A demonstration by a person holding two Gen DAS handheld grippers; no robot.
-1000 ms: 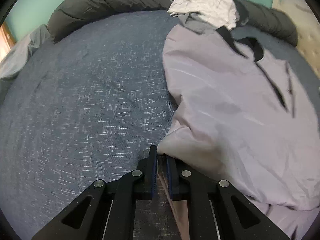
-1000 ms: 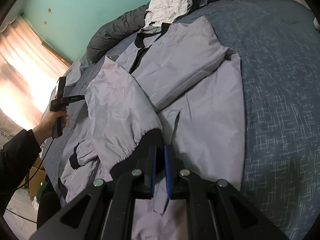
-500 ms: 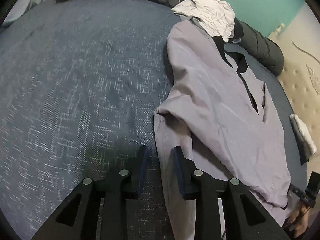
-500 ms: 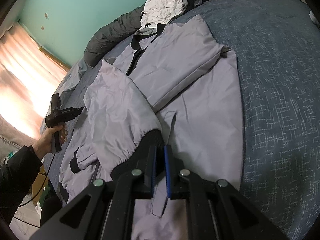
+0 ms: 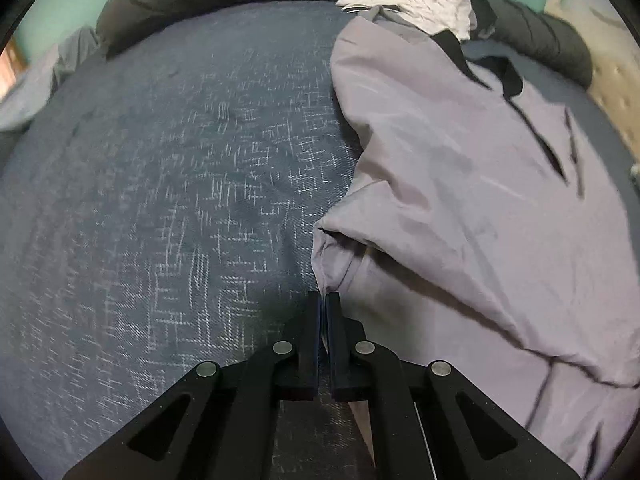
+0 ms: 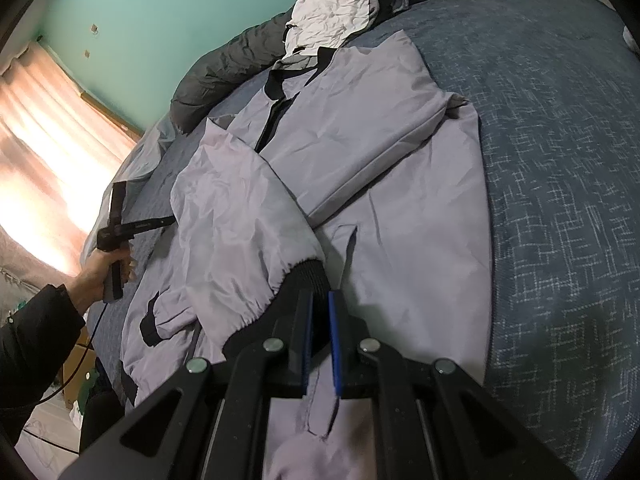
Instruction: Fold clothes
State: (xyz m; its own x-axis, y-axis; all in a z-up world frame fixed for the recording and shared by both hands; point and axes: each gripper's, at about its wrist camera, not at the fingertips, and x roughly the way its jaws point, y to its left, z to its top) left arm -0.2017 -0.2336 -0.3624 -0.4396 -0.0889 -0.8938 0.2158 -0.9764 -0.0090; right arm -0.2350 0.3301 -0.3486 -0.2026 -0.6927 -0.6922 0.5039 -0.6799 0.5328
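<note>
Left tongs [image 5: 324, 300] reclosed on jacket [image 5: 460, 200]

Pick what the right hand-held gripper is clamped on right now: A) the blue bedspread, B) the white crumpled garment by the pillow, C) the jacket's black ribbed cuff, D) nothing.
C: in the right wrist view the right hand-held gripper has its jaws closed on the black ribbed cuff of the lilac jacket; the white garment lies far off near the top of the bed.
</note>
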